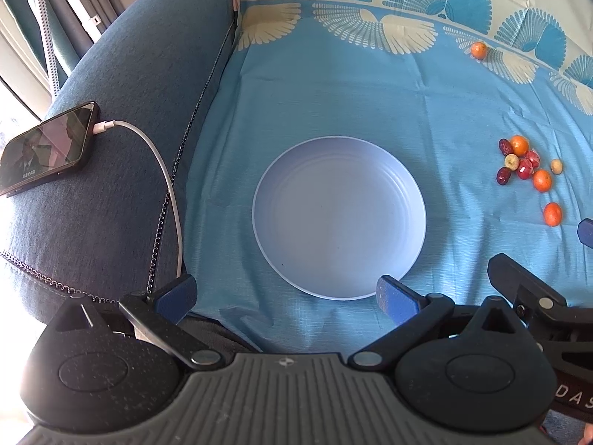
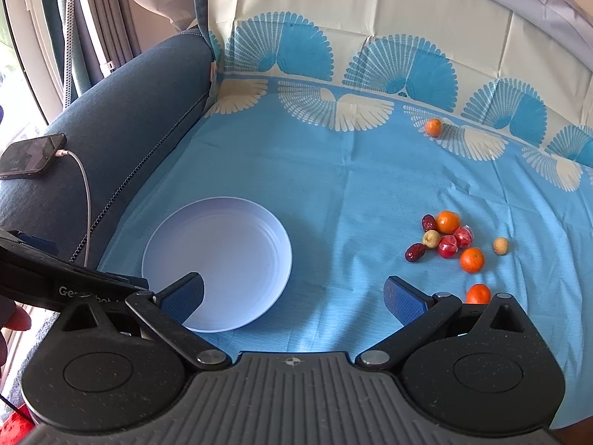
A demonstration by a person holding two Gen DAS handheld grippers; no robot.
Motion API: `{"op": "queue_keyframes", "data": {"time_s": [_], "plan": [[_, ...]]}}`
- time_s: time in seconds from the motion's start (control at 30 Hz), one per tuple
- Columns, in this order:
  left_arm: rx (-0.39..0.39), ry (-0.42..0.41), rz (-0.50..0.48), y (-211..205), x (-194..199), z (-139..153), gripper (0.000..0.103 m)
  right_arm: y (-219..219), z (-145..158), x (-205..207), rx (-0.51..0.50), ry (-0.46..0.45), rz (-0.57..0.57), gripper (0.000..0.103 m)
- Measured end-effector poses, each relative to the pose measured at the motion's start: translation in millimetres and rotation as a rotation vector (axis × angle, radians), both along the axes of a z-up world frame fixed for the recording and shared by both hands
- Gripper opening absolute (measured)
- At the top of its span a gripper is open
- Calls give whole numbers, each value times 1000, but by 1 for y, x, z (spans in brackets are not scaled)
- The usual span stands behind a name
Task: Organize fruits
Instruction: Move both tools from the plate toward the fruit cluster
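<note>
Ten small fruits lie loose on the blue patterned cloth (image 2: 333, 185), and none is in the pale blue plate (image 2: 217, 263) yet. Nine sit well to the right of the plate: a tight cluster (image 2: 444, 237) of a mandarin, two dark red dates, a pale round fruit and two red fruits that look wrapped in clear film, with a second mandarin (image 2: 472, 259) and another pale fruit (image 2: 500, 246) just beside it, and a third mandarin (image 2: 478, 294) nearer. A lone mandarin (image 2: 433, 127) rests far off by the white fan border.

Both tools are empty. The left gripper (image 1: 285, 298) hangs over the plate's near rim with jaws wide apart; the right gripper (image 2: 292, 298) is likewise spread, its left finger over the plate and its right finger close to the nearest mandarin.

I judge all of these light and round, so they will roll on the soft cloth if nudged. Mandarins should be squeezed gently across the widest part; the skin bruises. Film on the red ones may be slippery. Dates are firmer and best gripped across the short side.

A phone (image 2: 31, 155) charges on the sofa arm at left.
</note>
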State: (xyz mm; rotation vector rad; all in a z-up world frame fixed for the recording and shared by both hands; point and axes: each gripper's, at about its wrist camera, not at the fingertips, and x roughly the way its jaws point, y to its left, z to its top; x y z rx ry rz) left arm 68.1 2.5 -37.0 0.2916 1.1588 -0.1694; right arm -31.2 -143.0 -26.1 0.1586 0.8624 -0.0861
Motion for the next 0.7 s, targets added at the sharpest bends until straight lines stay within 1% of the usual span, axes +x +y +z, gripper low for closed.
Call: {"op": "queue_keyframes", "data": {"time_s": [0.2,0.37,0.43,0.5,0.7], "plan": [[1,-21,-3,-6,-12,17,103,-5,11,-14,4,-18,-12,103],[8,-52,-27,-10,-33,44,103,-16,26,-34,21,-47,-39,102],[13,-78,-42,-12,-44,60,103,-23,33,-44,25,-58,-65,102],[-1,-101,-66,-14,-55,79,103,-32,41,-55,22,-71,-89,102],[-29,-207,-181,-38,-90,144,103,-65,57,-88,-8,-119,-189,102]]}}
